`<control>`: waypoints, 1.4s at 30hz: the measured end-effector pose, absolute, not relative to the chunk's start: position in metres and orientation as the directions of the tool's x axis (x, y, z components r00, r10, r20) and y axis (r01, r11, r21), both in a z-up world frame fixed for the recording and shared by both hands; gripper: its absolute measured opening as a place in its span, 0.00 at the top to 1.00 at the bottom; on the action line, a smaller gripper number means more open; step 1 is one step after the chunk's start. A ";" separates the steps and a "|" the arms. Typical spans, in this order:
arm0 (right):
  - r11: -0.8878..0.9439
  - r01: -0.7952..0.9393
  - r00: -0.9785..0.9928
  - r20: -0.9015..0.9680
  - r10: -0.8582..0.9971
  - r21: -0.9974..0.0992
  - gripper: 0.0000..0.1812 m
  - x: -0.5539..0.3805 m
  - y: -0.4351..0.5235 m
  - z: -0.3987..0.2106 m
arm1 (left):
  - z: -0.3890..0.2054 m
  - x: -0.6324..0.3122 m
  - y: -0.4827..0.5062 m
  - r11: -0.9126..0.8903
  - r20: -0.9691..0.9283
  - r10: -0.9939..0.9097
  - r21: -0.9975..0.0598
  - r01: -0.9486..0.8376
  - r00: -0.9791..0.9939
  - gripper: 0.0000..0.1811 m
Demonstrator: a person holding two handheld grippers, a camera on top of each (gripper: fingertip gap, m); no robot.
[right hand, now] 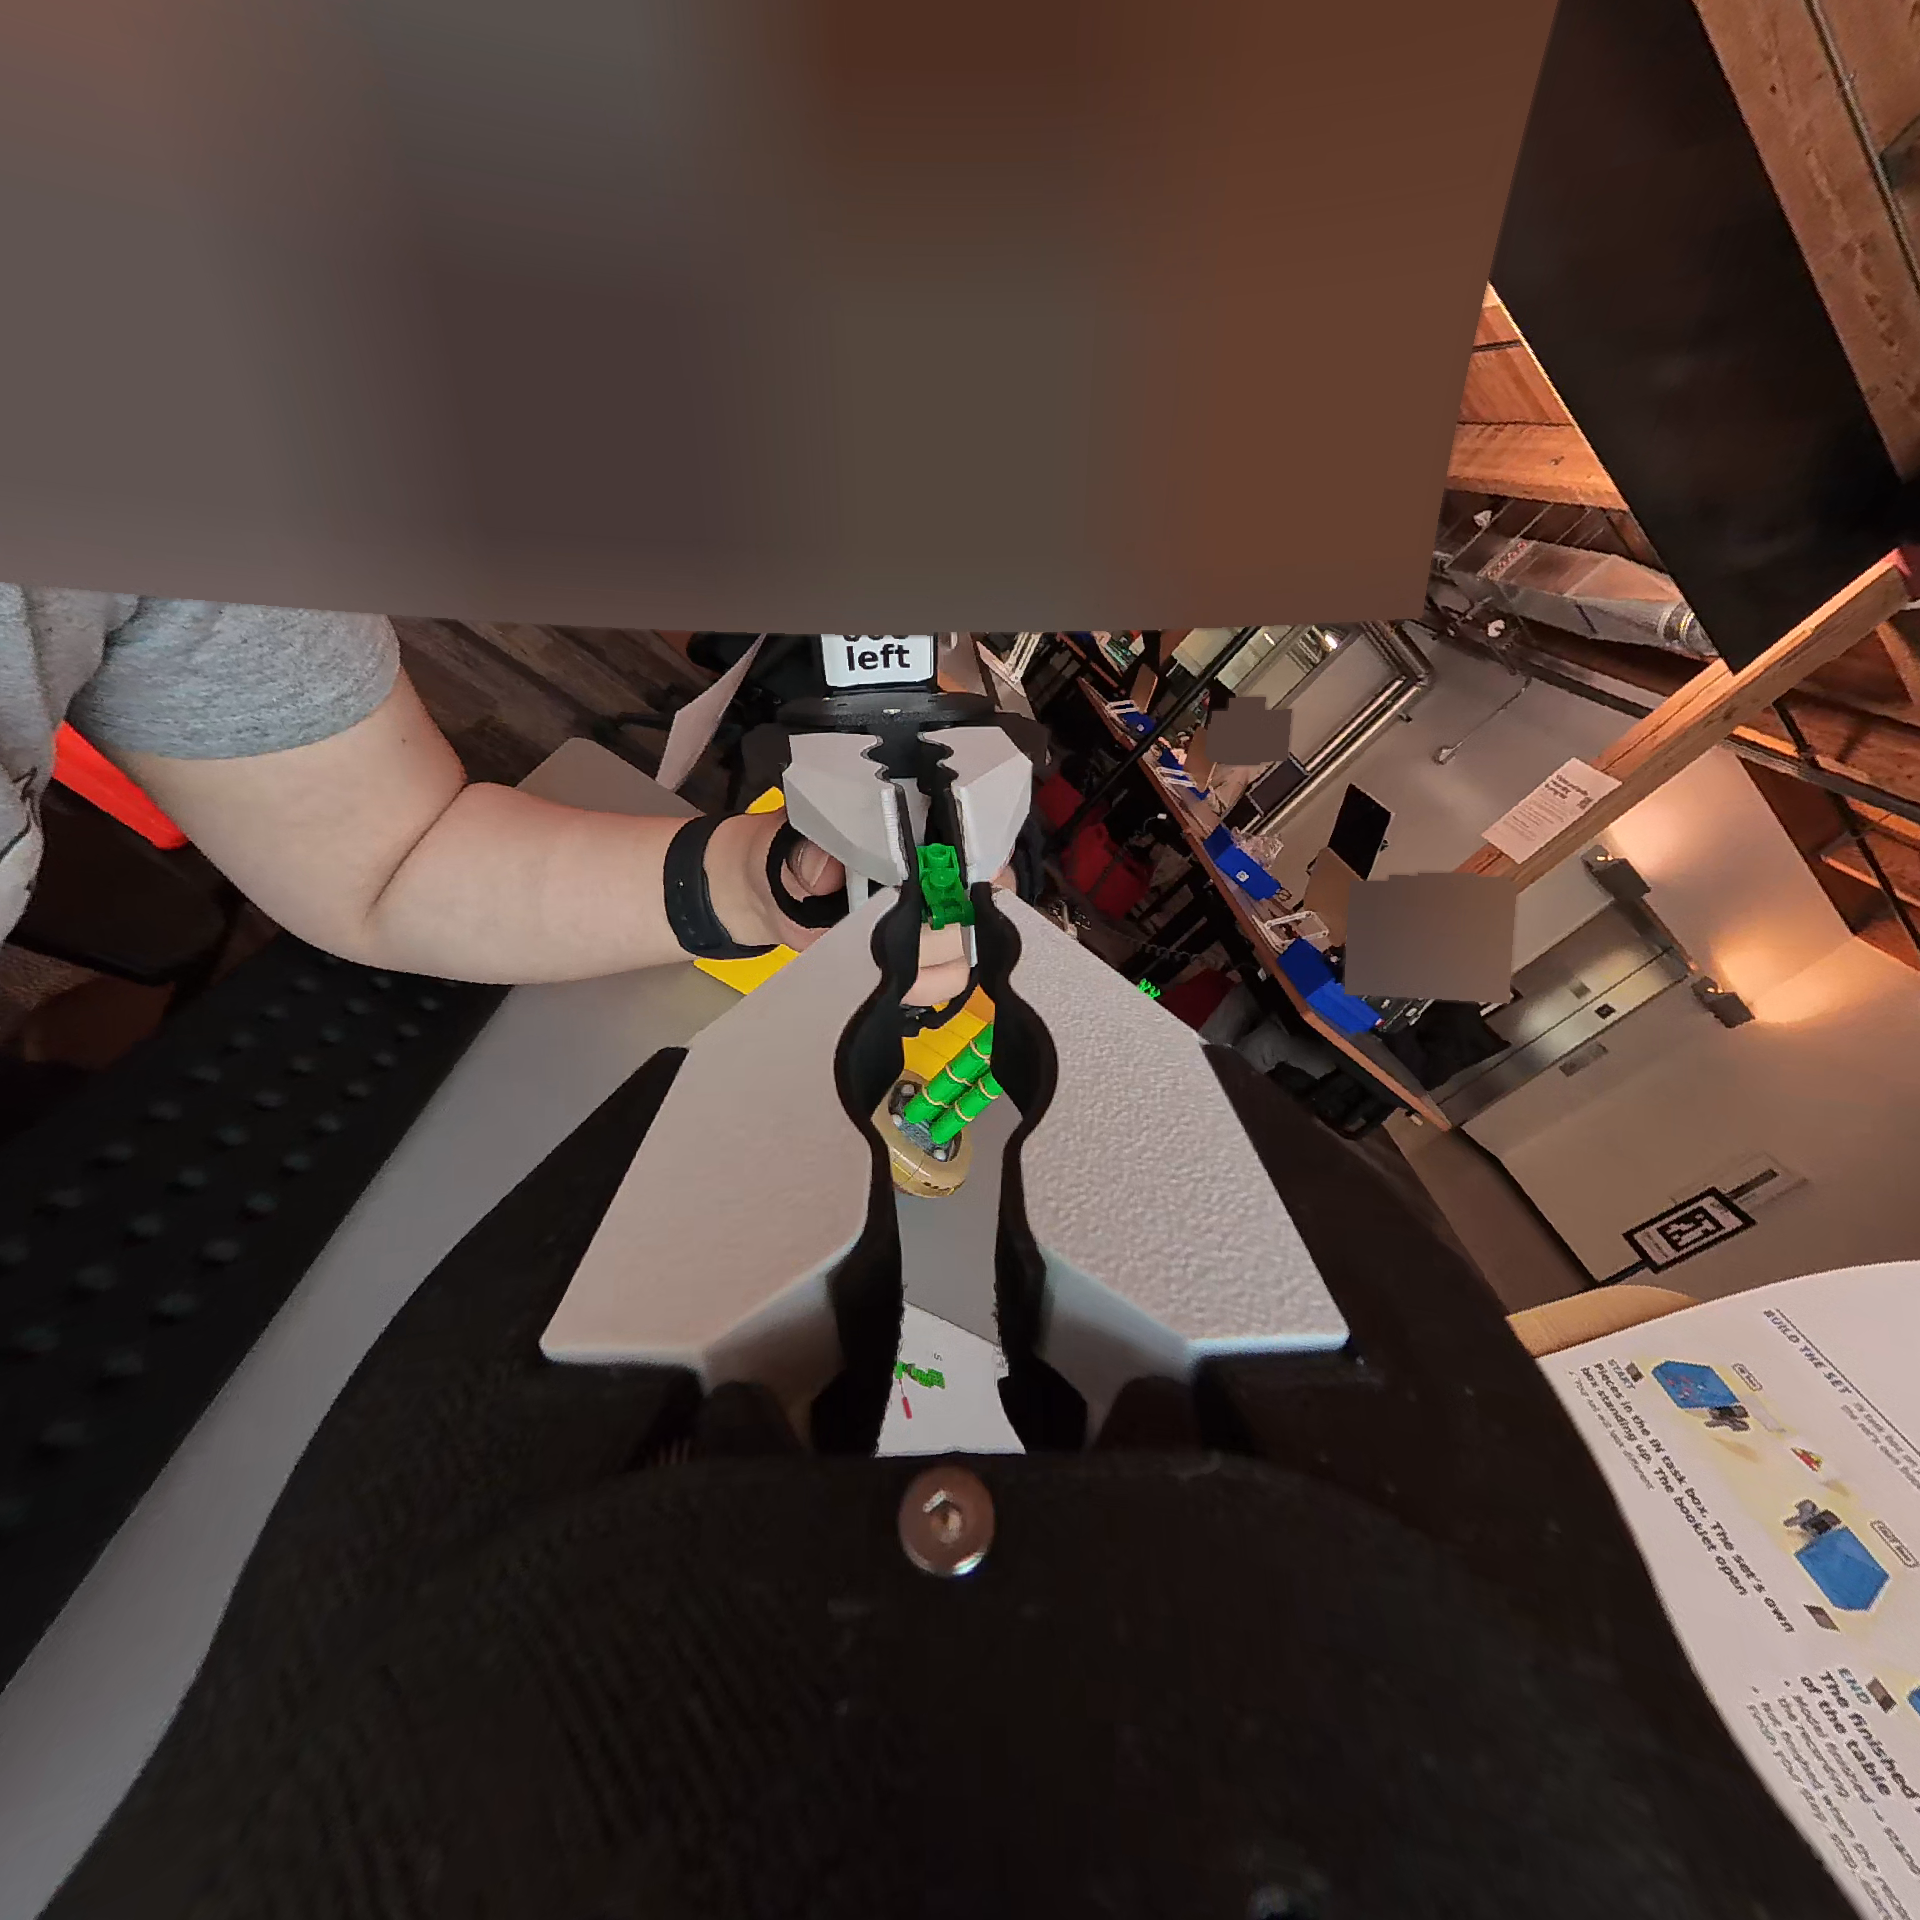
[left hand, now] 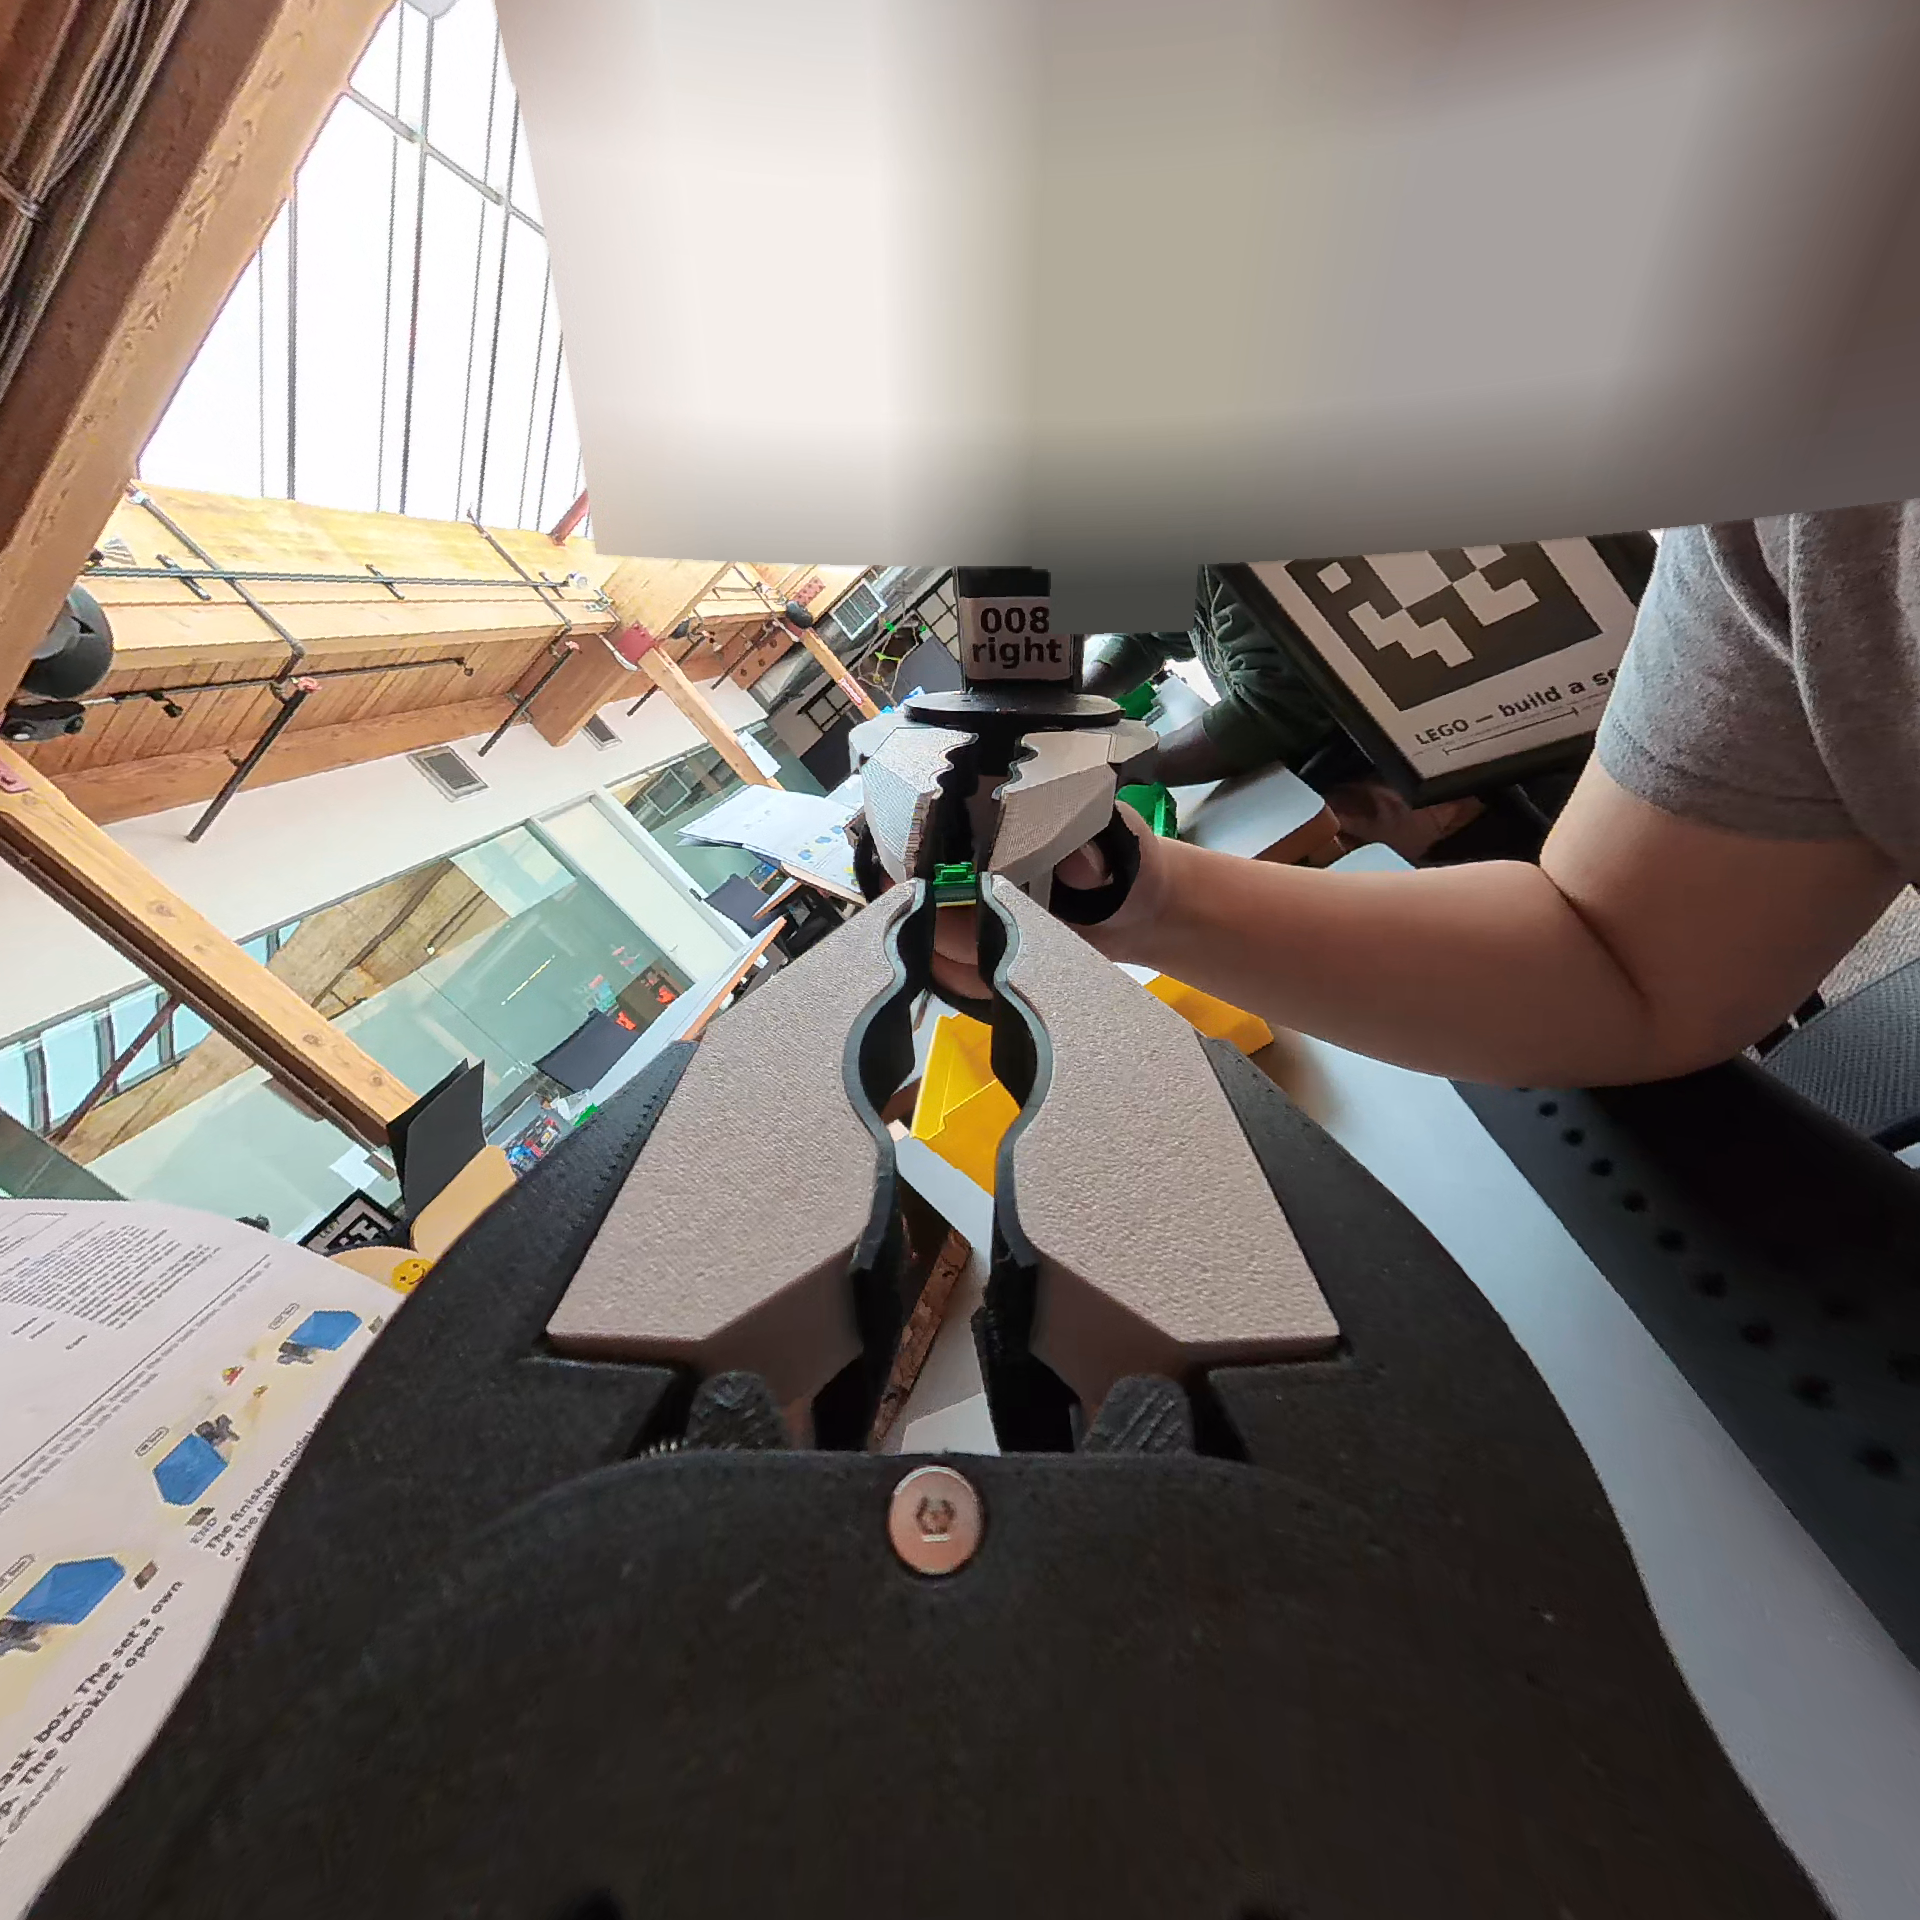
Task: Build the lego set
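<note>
Both grippers are raised above the table and meet tip to tip. A small green lego piece point(left hand: 954, 885) sits between the tips of my left gripper point(left hand: 954, 902), which is shut on it. The right gripper point(left hand: 961, 821) faces it from beyond, its fingers closed around the same piece. In the right wrist view the green piece point(right hand: 943, 885) is a small stack with a stud on top, held between my right gripper point(right hand: 940, 920) and the left gripper point(right hand: 920, 821). Below, through the finger gap, a green and yellow lego assembly point(right hand: 954, 1086) lies on the table.
A tan tape roll point(right hand: 925, 1158) lies by the assembly. A yellow tray point(left hand: 961, 1101) sits on the white table point(left hand: 1455, 1195). Instruction sheets point(left hand: 125, 1403) point(right hand: 1766, 1507) lie near. A black perforated mat point(left hand: 1714, 1247) borders the table. A marker board point(left hand: 1455, 644) stands behind. The person's forearms point(left hand: 1403, 914) point(right hand: 499, 883) reach in. Left and right tips are no more than a few centimetres apart.
</note>
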State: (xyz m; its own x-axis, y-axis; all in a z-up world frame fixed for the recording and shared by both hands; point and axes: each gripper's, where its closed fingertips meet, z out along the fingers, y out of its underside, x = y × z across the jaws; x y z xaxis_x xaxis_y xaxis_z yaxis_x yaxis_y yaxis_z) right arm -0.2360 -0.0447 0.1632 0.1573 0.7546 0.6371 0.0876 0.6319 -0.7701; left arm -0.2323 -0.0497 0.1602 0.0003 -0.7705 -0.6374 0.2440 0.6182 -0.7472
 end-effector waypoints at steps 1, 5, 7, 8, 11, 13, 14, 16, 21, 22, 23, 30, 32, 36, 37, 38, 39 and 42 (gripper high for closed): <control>0.628 0.088 0.158 0.633 0.758 -0.774 0.95 -0.236 -0.044 0.163 | 0.160 -0.232 -0.049 0.619 -0.638 -0.770 -0.747 0.243 0.003 0.97; 0.617 0.083 0.166 0.622 0.766 -0.782 0.95 -0.236 -0.043 0.165 | 0.161 -0.232 -0.048 0.616 -0.633 -0.774 -0.748 0.248 0.013 0.97; 0.612 0.083 0.163 0.617 0.770 -0.786 0.95 -0.236 -0.043 0.164 | 0.161 -0.232 -0.048 0.613 -0.631 -0.776 -0.749 0.251 0.012 0.97; 0.612 0.080 0.160 0.616 0.771 -0.787 0.95 -0.236 -0.043 0.164 | 0.162 -0.232 -0.049 0.610 -0.629 -0.777 -0.751 0.254 0.009 0.97; 0.611 0.084 0.153 0.616 0.772 -0.787 0.95 -0.236 -0.043 0.162 | 0.161 -0.231 -0.050 0.600 -0.621 -0.784 -0.757 0.260 0.001 0.97; 0.614 0.090 0.155 0.620 0.769 -0.784 0.95 -0.237 -0.042 0.162 | 0.161 -0.231 -0.050 0.597 -0.618 -0.786 -0.759 0.260 0.000 0.97; 0.618 0.090 0.158 0.624 0.765 -0.781 0.95 -0.237 -0.043 0.162 | 0.161 -0.231 -0.050 0.597 -0.618 -0.786 -0.759 0.261 0.000 0.97; 0.615 0.090 0.153 0.621 0.769 -0.783 0.95 -0.238 -0.043 0.162 | 0.161 -0.231 -0.050 0.597 -0.620 -0.785 -0.758 0.262 -0.003 0.97; 0.599 0.070 0.140 0.602 0.786 -0.798 0.95 -0.237 -0.044 0.162 | 0.161 -0.231 -0.050 0.597 -0.619 -0.785 -0.759 0.262 -0.004 0.97; 0.597 0.070 0.140 0.600 0.787 -0.799 0.95 -0.237 -0.044 0.162 | 0.161 -0.231 -0.050 0.597 -0.619 -0.785 -0.758 0.260 -0.003 0.97; 0.596 0.070 0.141 0.600 0.788 -0.800 0.95 -0.237 -0.043 0.162 | 0.161 -0.231 -0.050 0.598 -0.620 -0.785 -0.758 0.259 -0.002 0.97; 0.585 0.064 0.143 0.588 0.796 -0.808 0.95 -0.236 -0.041 0.162 | 0.160 -0.230 -0.048 0.601 -0.619 -0.785 -0.759 0.252 0.007 0.97; 0.583 0.061 0.138 0.585 0.799 -0.810 0.96 -0.236 -0.041 0.162 | 0.160 -0.230 -0.048 0.600 -0.619 -0.785 -0.759 0.252 0.005 0.97; 0.580 0.054 0.129 0.582 0.803 -0.813 0.96 -0.236 -0.042 0.161 | 0.159 -0.230 -0.048 0.608 -0.627 -0.779 -0.755 0.246 0.002 0.97; 0.576 0.051 0.125 0.578 0.807 -0.816 0.96 -0.236 -0.042 0.161 | 0.159 -0.230 -0.048 0.608 -0.627 -0.779 -0.755 0.245 0.000 0.97; 0.572 0.049 0.121 0.574 0.810 -0.819 0.96 -0.236 -0.042 0.161 | 0.159 -0.230 -0.048 0.608 -0.627 -0.779 -0.756 0.244 -0.002 0.97; 0.570 0.048 0.117 0.571 0.812 -0.820 0.96 -0.236 -0.042 0.160 | 0.159 -0.230 -0.049 0.608 -0.628 -0.778 -0.755 0.244 -0.003 0.97; 0.564 0.039 0.110 0.564 0.818 -0.825 0.96 -0.235 -0.043 0.160 | 0.158 -0.230 -0.049 0.613 -0.632 -0.775 -0.752 0.241 0.000 0.97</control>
